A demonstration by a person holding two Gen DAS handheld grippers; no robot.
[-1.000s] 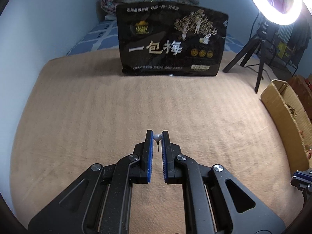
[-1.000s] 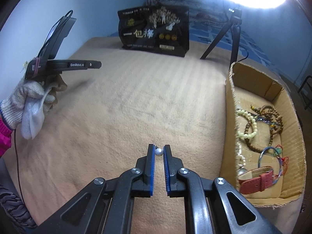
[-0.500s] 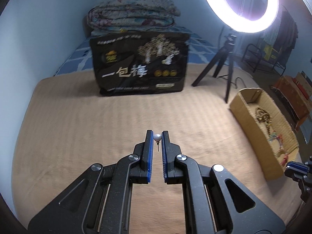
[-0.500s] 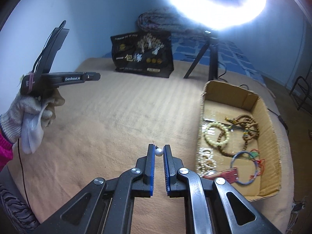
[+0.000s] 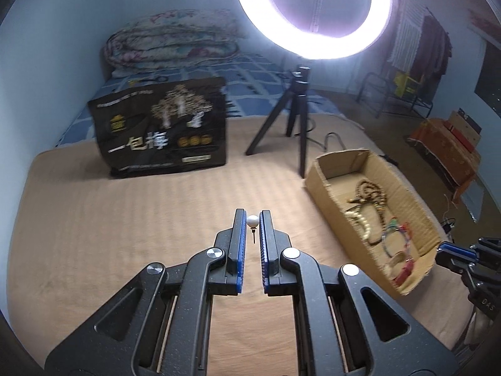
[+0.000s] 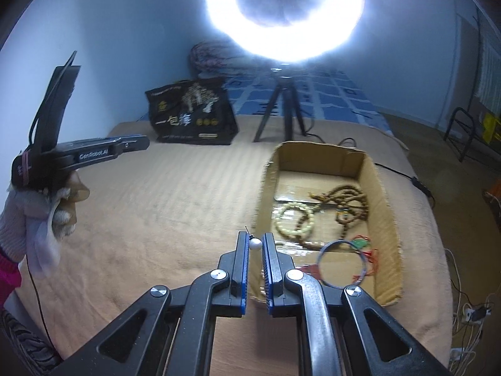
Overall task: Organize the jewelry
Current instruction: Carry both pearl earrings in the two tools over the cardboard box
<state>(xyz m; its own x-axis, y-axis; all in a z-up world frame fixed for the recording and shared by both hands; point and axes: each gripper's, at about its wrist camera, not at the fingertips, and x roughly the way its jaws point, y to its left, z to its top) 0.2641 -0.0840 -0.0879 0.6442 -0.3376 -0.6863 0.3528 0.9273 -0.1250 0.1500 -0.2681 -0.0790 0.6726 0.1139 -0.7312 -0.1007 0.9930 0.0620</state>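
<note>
Pearl stud earrings, two: one (image 5: 252, 221) pinched at the left gripper's (image 5: 252, 223) near-closed tips, post down; one (image 6: 255, 243) likewise in the right gripper (image 6: 255, 244), nearer the cardboard box (image 6: 383, 219) just ahead-right, long axis running away.

A tan bed cover (image 5: 109, 235) with faint stripes fills both views. Each black gripper — left (image 5: 252, 219), right (image 6: 255, 240) — has blue finger pads and pinches a white pearl stud (image 5: 252, 220). The brown cardboard box (image 6: 383, 219) holds cream beads (image 6: 294, 217), brown wooden beads (image 6: 347, 200) and a blue bangle (image 6: 343, 263) with what may be red and green tassels. A black bag (image 5: 162, 131) bears white and gold print. Behind lie a blue checked sheet (image 5: 250, 72) and a floral quilt (image 5: 172, 44).
</note>
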